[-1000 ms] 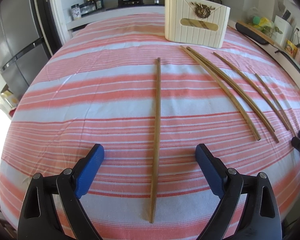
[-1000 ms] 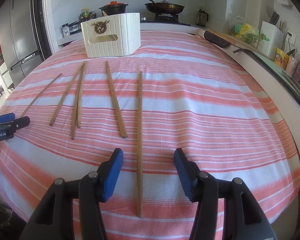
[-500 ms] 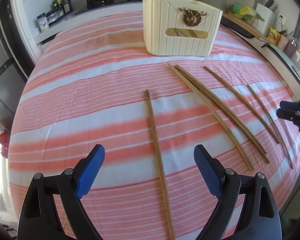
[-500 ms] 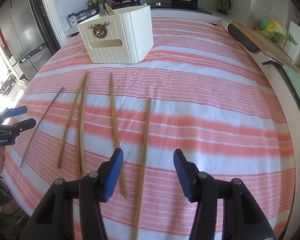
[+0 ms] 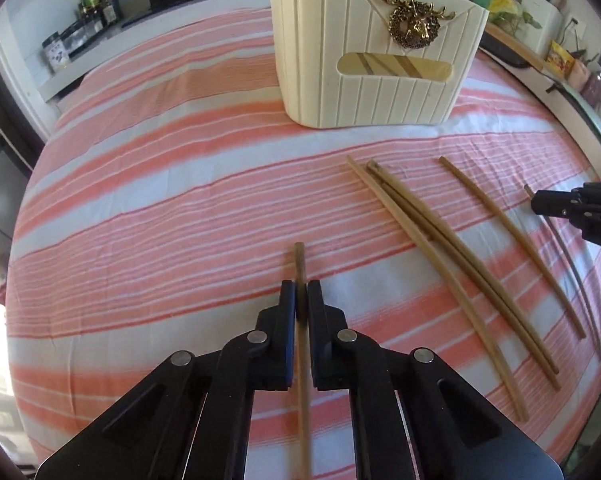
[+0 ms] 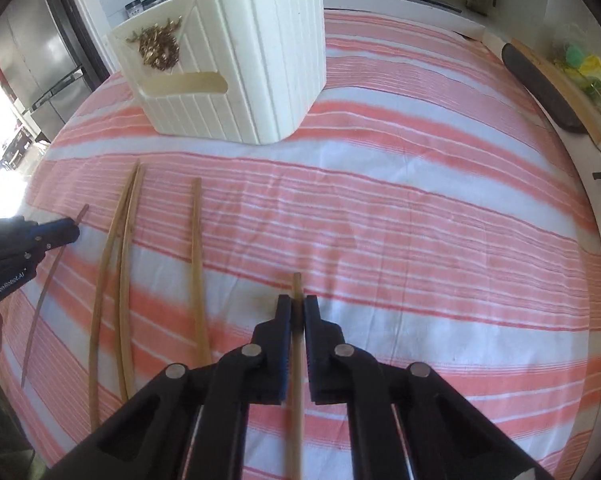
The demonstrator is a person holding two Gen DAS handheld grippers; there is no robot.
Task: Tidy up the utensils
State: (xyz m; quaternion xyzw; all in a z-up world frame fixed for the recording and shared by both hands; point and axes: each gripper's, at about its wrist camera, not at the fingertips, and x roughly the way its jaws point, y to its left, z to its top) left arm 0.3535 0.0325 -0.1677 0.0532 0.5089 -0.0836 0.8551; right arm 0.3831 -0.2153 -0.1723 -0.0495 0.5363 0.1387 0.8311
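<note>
Since half a second ago both grippers have gone from wide open to clamped, each on its own chopstick, and both have drawn nearer the holder.

Left to right across the striped cloth (image 5: 160,208):

Left gripper (image 5: 301,300) is pinching the leftmost chopstick (image 5: 300,260) near its far end; the jaws are pressing on the stick with no gap showing, and its tip is poking out just ahead of them. The rest is running back under the gripper toward the camera.

Next, four loose chopsticks are lying on the cloth: a close pair (image 5: 440,248) touching near their far ends, a single one (image 5: 508,240) just beside, and a thin dark one (image 5: 568,252) near the cloth's right side.

Right gripper (image 6: 297,306) is gripping the rightmost chopstick (image 6: 296,286) the same way, jaws tight against it, tip protruding. Whether either held stick is lifted off the cloth, cannot tell.

The cream utensil holder (image 5: 372,80) is standing upright beyond all the sticks, with wooden pieces showing through its handle slot.
</note>
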